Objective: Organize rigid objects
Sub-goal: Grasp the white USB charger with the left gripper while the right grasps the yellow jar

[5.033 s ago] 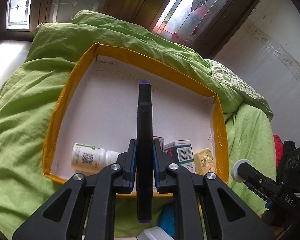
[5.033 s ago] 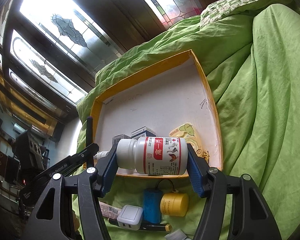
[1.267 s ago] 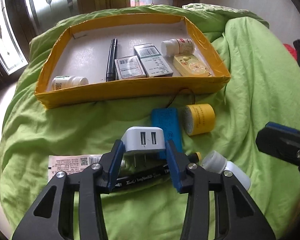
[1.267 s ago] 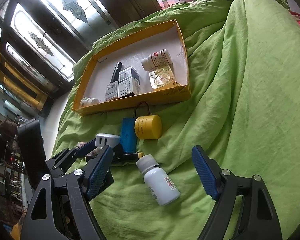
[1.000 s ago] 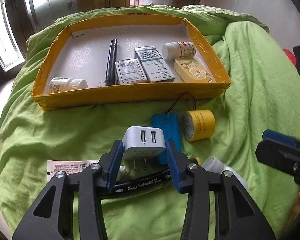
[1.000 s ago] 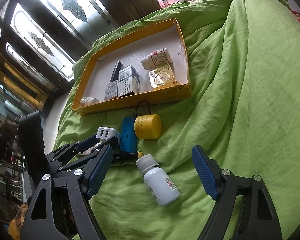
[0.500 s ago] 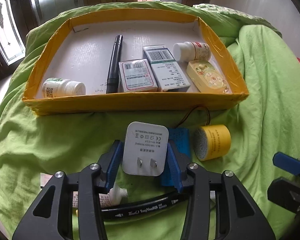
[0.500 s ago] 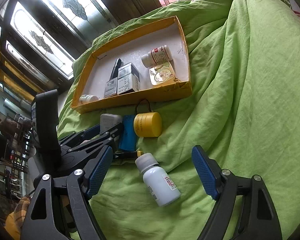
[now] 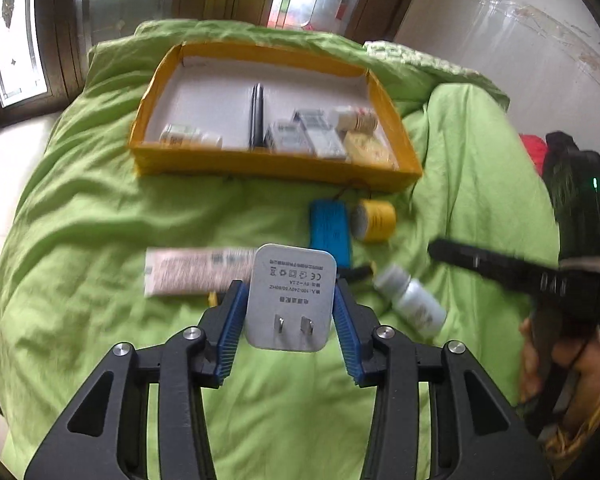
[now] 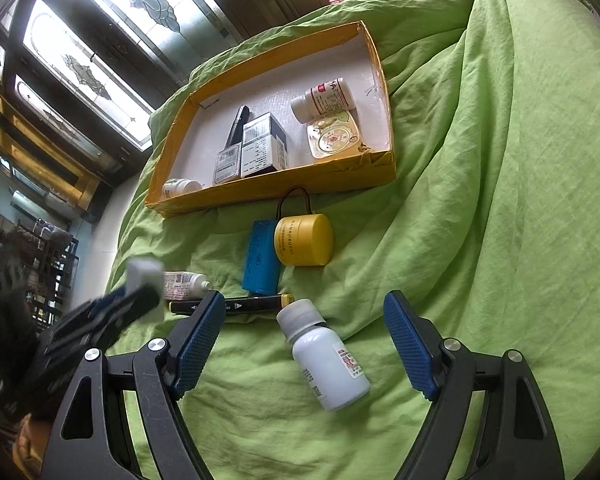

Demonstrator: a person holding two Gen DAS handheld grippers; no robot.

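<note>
1. Left wrist view: left tool (image 9: 289,312) clenched on a white USB wall charger (image 9: 291,295), blue pads against both its sides, prongs facing the camera, lifted clear of the green bedspread (image 9: 80,240).
2. Same view, farther off: yellow-walled cardboard tray (image 9: 268,166) on the bed, already holding a black pen (image 9: 257,114), two pill bottles, small boxes and a yellow tin. Much of this view blurred.
3. Still loose on the bedspread between tool and tray: a tube (image 9: 198,270), a blue battery pack (image 9: 329,232), a yellow jar (image 9: 374,220) on its side, a white bottle (image 9: 414,304).
4. Step in hand, as judged: carrying the charger toward the tray.
5. Next move for this side: forward over the tray's near wall, down onto a bare patch of white floor at the left part, then release.
6. Right wrist view: right tool (image 10: 306,344) released, jaws wide, hovering above the white bottle (image 10: 326,360), which lies on its side between the pads without touching either.
7. Same view: black marker (image 10: 236,304) just beyond the bottle's cap, battery pack (image 10: 262,256) and jar (image 10: 304,240) touching, tray (image 10: 284,188) beyond.
8. Next move here, as judged: lower around the bottle's body, close across its width, lift; round, smooth sides likely to roll or slip under an off-centre squeeze.
</note>
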